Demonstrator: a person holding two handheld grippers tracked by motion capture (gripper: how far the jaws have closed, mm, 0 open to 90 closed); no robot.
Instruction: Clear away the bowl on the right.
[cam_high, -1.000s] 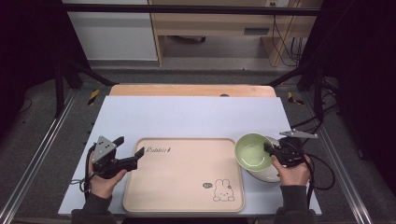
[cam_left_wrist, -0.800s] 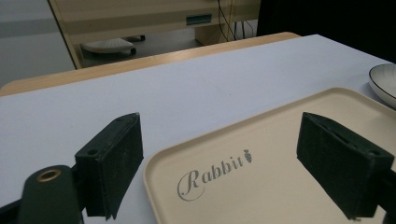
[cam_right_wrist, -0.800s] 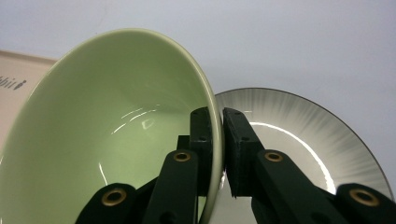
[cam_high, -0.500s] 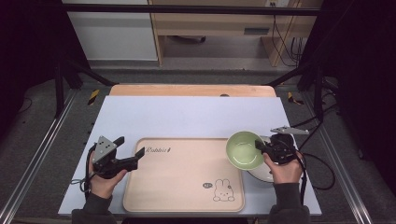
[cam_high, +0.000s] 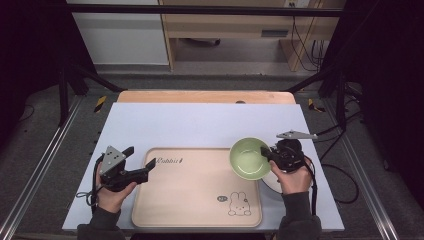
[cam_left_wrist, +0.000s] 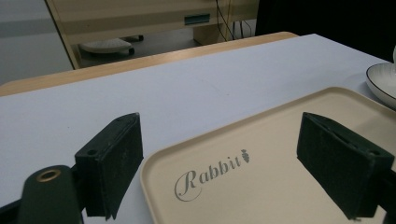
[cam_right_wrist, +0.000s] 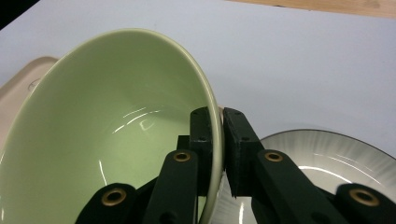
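The table (cam_high: 200, 125) had a smooth pale blue-white top with a strip of wood along its far edge. Its near edge was cut off at the bottom of the high view, and so were the person's arms.

The tray (cam_high: 195, 190) was the next biggest thing. It was flat and cream-colored, with round corners and a low rim, and it lay on the near part of the table. It had the word "Rabbit" at its far left corner and a small rabbit drawing near its right front corner. Most of the tray was bare, and the table beyond the tray was bare too, so there was lots of open room.

A white plate (cam_right_wrist: 336, 158) with a thin dark rim sat on the table just off the tray's right edge. In the high view it was mostly hidden under the bowl and the right hand (cam_high: 292, 177).

The bowl (cam_high: 249, 158) was round, shiny and light green. It was tipped and it hung over the tray's far right corner and edge. I could not tell if it touched the tray.

The right gripper (cam_right_wrist: 222, 135) had its 2 black jaws pinched together on the bowl's rim, 1 inside and 1 outside.

The left gripper (cam_high: 145, 167) was at the tray's left edge, held by the left hand (cam_high: 112, 192). Its 2 jaws were wide apart with nothing between them, 1 jaw over the table and 1 over the tray near the word.
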